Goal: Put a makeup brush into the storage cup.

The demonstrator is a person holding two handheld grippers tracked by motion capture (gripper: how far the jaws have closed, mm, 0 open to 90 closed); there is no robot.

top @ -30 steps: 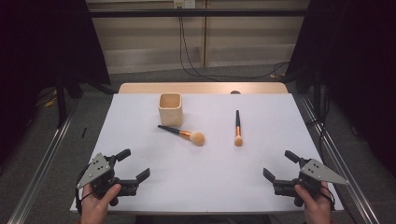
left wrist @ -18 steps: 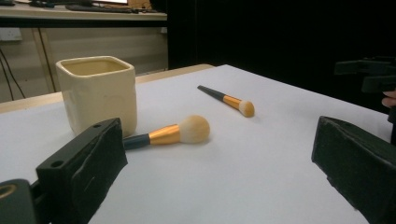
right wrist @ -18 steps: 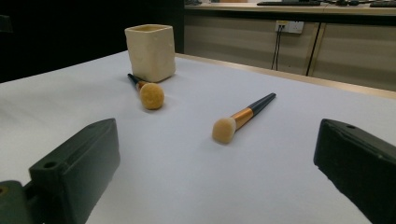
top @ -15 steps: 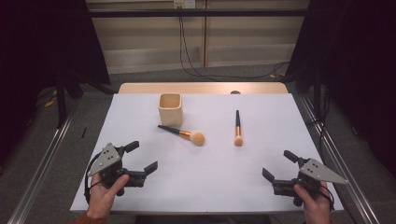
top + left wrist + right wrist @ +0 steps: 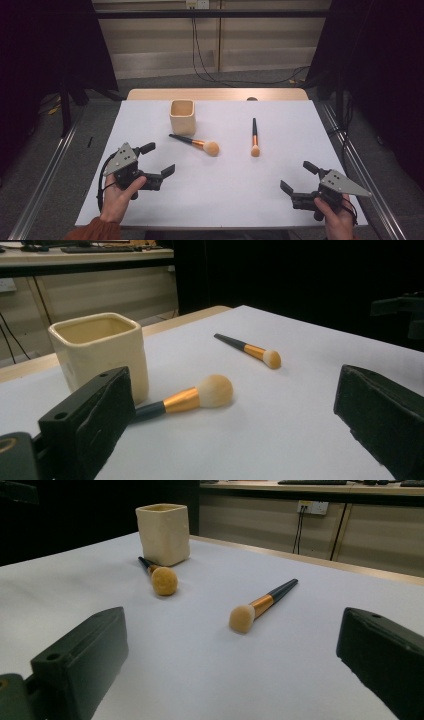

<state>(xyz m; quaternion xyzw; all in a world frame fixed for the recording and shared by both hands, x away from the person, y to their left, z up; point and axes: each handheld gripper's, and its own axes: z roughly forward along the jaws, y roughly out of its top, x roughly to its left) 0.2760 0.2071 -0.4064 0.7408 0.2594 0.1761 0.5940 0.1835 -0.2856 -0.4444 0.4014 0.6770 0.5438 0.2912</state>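
Left gripper [image 5: 154, 160] at 8 o'clock on the table [image 5: 300, 150], jaws wide apart, holding nothing, aimed at the near brush [image 5: 196, 143] lying at 11 o'clock of centre, handle tip beside the cream cup [image 5: 182, 117]. Right gripper [image 5: 296, 177] at 4 o'clock, jaws spread, empty. Second brush [image 5: 254, 137] at 1 o'clock, well apart from both.

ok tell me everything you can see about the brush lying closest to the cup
The makeup brush lies flat on the white table cover, just in front of the cream cup. It has a dark slim handle, an orange-gold ferrule and a rounded, fluffy tan head. The handle tip points at the cup's base; contact cannot be told. Neither gripper touches it.
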